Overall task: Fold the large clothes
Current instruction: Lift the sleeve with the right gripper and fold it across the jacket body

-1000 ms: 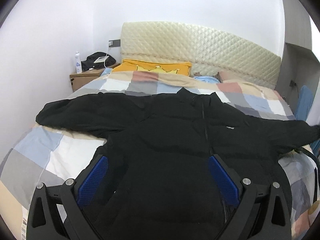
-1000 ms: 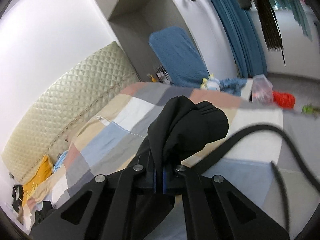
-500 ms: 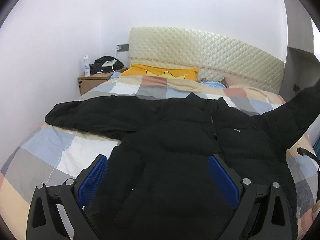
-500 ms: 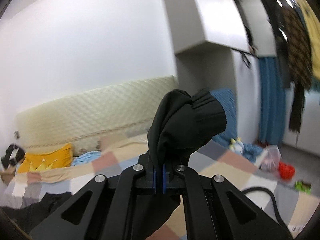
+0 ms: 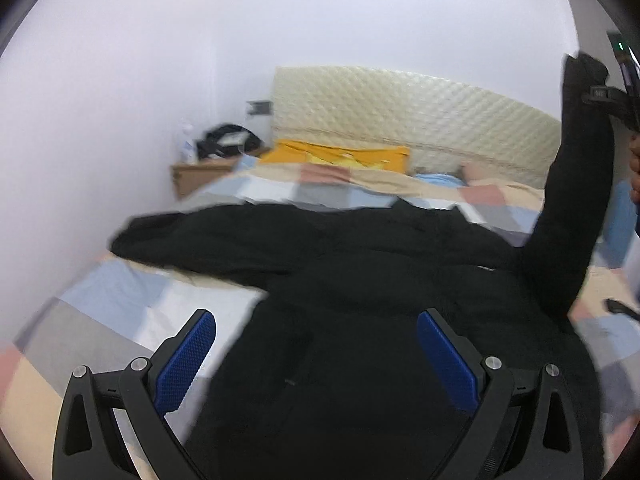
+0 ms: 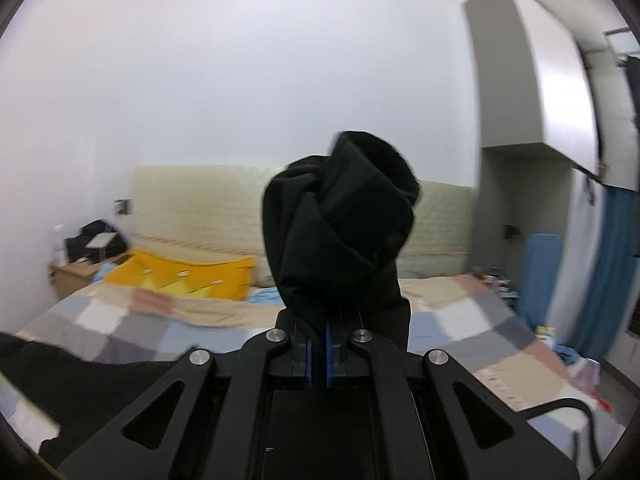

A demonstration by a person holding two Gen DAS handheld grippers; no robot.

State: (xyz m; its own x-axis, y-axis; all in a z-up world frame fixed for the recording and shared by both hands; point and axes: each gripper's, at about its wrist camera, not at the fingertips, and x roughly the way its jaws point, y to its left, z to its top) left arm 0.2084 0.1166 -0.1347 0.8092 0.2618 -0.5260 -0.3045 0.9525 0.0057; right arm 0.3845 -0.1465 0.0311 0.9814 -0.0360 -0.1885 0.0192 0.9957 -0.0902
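Observation:
A large black jacket (image 5: pixel 360 280) lies spread front-up on the checked bedspread (image 5: pixel 132 304). Its left sleeve (image 5: pixel 192 236) stretches out flat toward the wall. My left gripper (image 5: pixel 316 356) is open and empty, hovering over the jacket's lower body. My right gripper (image 6: pixel 318 354) is shut on the cuff of the right sleeve (image 6: pixel 340 224), bunched above its fingers. In the left wrist view that sleeve (image 5: pixel 572 200) rises steeply off the bed to the right gripper (image 5: pixel 612 96) at the upper right.
A quilted cream headboard (image 5: pixel 400 112) and a yellow pillow (image 5: pixel 340 156) are at the bed's far end. A wooden nightstand (image 5: pixel 200 172) with a bottle and a black bag stands at the left wall. A grey wardrobe (image 6: pixel 532 80) and blue curtain (image 6: pixel 600 272) are at the right.
My right gripper has lifted the right sleeve high off the bed and swung it leftward, toward the jacket's middle. The left gripper has shifted slightly and stays open.

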